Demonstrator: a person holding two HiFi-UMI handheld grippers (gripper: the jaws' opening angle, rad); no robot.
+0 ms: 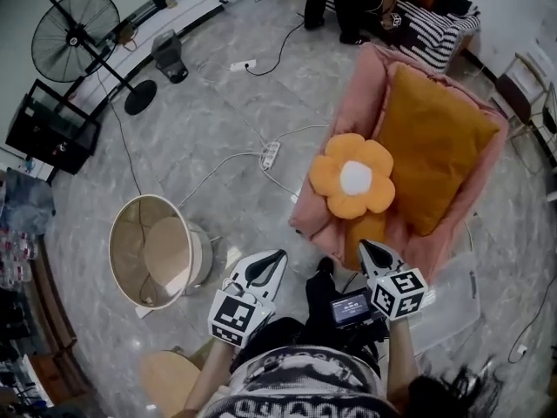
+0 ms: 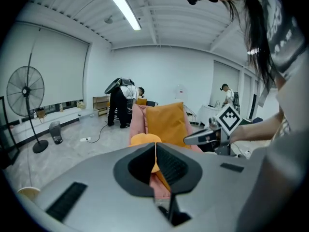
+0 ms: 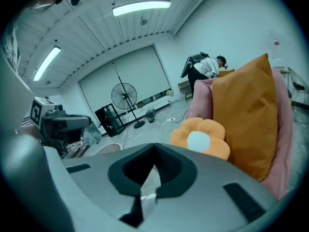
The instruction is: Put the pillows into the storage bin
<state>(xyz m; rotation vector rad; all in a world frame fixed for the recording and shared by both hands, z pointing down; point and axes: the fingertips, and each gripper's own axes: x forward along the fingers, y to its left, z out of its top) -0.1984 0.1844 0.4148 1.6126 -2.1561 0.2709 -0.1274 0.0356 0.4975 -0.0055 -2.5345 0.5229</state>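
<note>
On a pink armchair [image 1: 365, 85] a big orange pillow [image 1: 435, 146] leans upright, and a flower-shaped pillow [image 1: 352, 177] with a white centre rests against the chair's front. The round beige storage bin [image 1: 152, 251] stands on the floor to the left, with nothing visible in it. My left gripper [image 1: 270, 259] and right gripper [image 1: 370, 251] hover side by side in front of the chair, both shut and holding nothing. In the right gripper view the flower pillow [image 3: 200, 139] lies just beyond the closed jaws. The left gripper view shows the orange pillow [image 2: 166, 122] straight ahead.
A standing fan [image 1: 74, 33], a black cabinet [image 1: 52, 129] and a small dark bin [image 1: 170, 55] line the far left. A power strip [image 1: 271, 154] and cables cross the floor between bin and chair. A person [image 1: 335, 3] stands at the back. A wooden stool [image 1: 170, 381] is near my left side.
</note>
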